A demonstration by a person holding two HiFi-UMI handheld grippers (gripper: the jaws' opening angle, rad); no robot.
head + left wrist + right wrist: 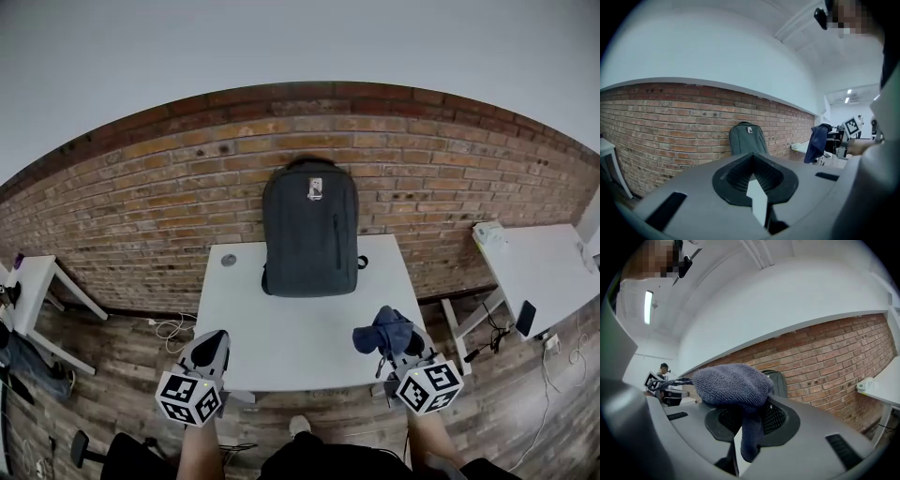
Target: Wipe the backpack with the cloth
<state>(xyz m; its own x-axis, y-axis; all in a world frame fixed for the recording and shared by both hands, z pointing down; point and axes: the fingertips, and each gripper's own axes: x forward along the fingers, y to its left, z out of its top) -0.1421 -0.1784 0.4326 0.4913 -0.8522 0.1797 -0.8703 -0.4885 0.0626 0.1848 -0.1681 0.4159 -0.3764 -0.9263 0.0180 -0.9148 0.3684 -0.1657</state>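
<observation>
A dark grey backpack (310, 230) stands upright at the far edge of the white table (281, 328), leaning on the brick wall. It also shows in the left gripper view (747, 138) and, partly hidden behind the cloth, in the right gripper view (779, 380). My right gripper (396, 345) hovers at the table's near right corner, shut on a bunched blue cloth (382, 330) (733, 385) that drapes over its jaws (749, 414). My left gripper (210, 349) (753, 163) is at the near left corner, jaws together and holding nothing. The cloth (818, 140) hangs off to its right.
A small round grey object (229, 260) lies on the table left of the backpack. A second white table (548, 272) stands at the right with a white item (487, 234) on it. A small white table (33, 277) is at the left. Cables (173, 328) lie on the wooden floor.
</observation>
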